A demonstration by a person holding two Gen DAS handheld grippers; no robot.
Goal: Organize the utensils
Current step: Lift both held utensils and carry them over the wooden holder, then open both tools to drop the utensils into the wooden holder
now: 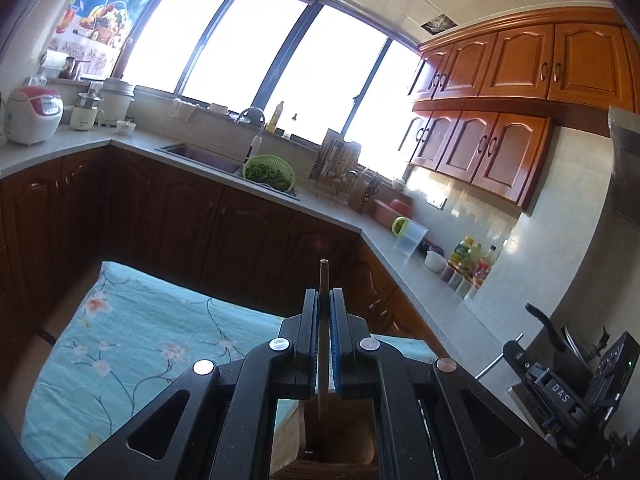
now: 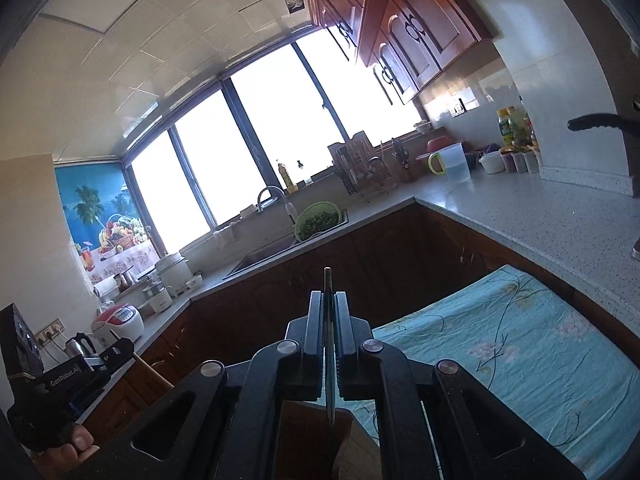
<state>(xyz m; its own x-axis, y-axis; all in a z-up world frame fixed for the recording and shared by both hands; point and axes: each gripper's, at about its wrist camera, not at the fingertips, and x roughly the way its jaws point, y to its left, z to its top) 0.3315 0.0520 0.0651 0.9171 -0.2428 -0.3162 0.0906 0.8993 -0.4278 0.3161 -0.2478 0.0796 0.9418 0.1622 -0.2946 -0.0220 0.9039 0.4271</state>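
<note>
My left gripper (image 1: 324,294) is shut on a thin wooden utensil handle (image 1: 323,280) that stands upright between the pads; its lower end reaches down into a wooden holder (image 1: 338,460) below the jaws. My right gripper (image 2: 328,296) is shut on a thin metal utensil handle (image 2: 328,280), also upright, with its lower end going into the wooden holder (image 2: 320,432). The utensils' working ends are hidden. The right gripper body (image 1: 568,384) shows at the right edge of the left wrist view, the left one (image 2: 68,384) at the lower left of the right wrist view.
The holder stands on a table with a teal floral cloth (image 1: 132,344). Dark wood cabinets and a grey counter (image 1: 416,272) wrap around behind, with a sink (image 1: 200,156), a green colander (image 1: 269,172), a dish rack (image 1: 336,168), a rice cooker (image 1: 34,114) and bottles (image 1: 466,256).
</note>
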